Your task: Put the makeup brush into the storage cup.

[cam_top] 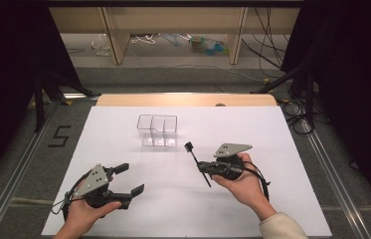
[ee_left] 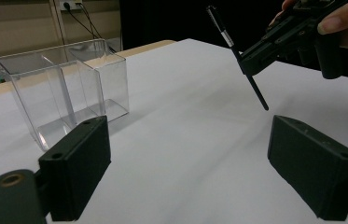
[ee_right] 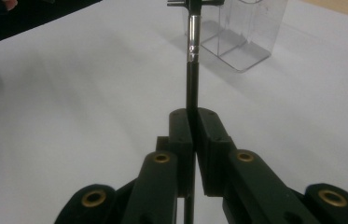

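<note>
A: Why is the pen [cam_top: 197,164] held like that?

B: The right gripper [cam_top: 207,168] has clamped it mid-shaft, jaws tight, so the clip end points up toward the clear container [cam_top: 157,130] near the surface's far edge. Probably it's meant to drop into a compartment.

A: And the left gripper [cam_top: 129,179]?

B: Near the surface's front left corner, spread wide, holding nothing; likely waiting.
</note>
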Available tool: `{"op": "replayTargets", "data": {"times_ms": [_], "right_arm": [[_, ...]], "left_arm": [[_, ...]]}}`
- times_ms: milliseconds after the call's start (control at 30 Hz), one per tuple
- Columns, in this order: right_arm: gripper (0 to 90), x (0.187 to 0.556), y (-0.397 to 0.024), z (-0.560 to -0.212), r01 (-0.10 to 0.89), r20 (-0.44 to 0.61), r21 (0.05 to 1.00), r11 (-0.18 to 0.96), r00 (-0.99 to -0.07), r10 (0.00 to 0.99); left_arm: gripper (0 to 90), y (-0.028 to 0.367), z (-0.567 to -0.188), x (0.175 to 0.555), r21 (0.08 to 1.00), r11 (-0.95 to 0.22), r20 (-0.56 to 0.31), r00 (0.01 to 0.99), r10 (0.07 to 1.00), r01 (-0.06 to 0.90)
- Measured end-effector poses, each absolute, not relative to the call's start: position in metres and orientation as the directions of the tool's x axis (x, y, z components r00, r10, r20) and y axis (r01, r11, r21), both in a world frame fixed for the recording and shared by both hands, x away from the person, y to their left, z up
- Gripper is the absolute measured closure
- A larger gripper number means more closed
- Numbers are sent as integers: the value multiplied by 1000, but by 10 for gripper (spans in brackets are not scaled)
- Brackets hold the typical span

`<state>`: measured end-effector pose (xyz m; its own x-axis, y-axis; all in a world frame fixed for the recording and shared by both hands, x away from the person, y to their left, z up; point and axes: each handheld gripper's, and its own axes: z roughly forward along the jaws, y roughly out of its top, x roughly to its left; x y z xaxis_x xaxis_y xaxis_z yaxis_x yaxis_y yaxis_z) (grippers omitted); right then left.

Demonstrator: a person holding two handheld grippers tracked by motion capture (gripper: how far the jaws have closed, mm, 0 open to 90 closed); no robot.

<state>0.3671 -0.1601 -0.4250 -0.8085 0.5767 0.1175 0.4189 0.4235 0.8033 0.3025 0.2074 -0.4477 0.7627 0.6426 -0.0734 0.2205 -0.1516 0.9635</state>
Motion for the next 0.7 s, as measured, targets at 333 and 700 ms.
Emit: {"op": "replayTargets", "data": {"times_ms": [333, 700], "right_arm": [[858, 364, -158, -424, 379, 115, 836, 396, -828, 550], [858, 359, -152, -427, 333, 101, 862, 382, -852, 514]], "left_arm": [[133, 207, -448, 302, 963, -144, -83, 760, 645, 228], [147, 207, -449, 304, 962, -128, -102, 755, 648, 240]]}}
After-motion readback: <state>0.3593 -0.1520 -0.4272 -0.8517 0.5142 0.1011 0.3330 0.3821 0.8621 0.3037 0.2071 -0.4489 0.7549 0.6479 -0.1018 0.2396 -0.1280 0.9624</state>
